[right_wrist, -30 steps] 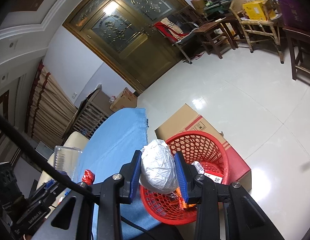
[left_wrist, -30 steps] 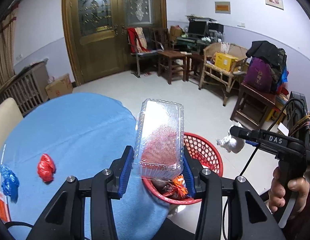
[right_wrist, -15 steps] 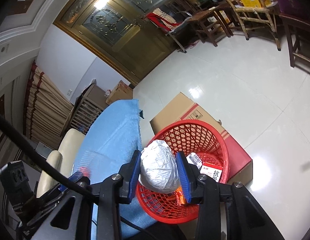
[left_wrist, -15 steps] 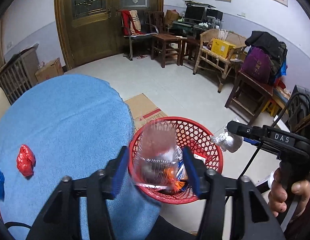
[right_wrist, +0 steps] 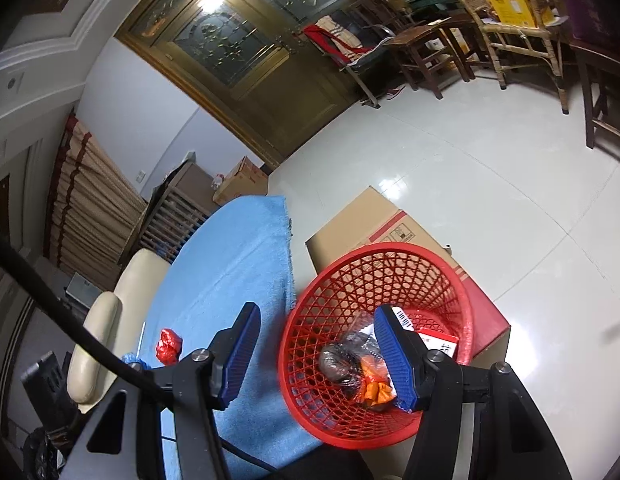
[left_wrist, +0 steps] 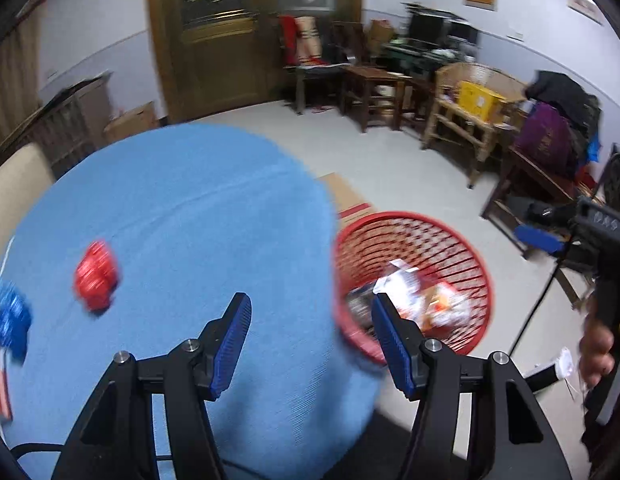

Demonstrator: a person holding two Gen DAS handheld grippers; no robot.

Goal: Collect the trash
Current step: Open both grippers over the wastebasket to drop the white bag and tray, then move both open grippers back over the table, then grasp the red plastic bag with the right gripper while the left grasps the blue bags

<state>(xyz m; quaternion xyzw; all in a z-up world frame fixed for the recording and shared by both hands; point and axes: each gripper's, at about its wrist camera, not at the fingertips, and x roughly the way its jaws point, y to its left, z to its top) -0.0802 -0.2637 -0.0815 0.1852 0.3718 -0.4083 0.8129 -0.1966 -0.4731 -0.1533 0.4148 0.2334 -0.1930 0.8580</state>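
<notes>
left tool (left_wrist: 310, 318) released | right tool (right_wrist: 316, 340) just opening, empty | red mesh basket (right_wrist: 390, 256)

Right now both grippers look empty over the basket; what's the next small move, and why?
Probably swing the left gripper toward the red crumpled wrapper on the blue tablecloth. Its jaws stand open and empty, the red basket already holds trash, and that wrapper lies nearest, with a blue one beyond.

The right gripper (right_wrist: 316, 344) has just been opening, with nothing between its blue pads. Below it, the red basket (right_wrist: 390, 264) holds trash, beside the blue-covered table (right_wrist: 230, 264).
</notes>
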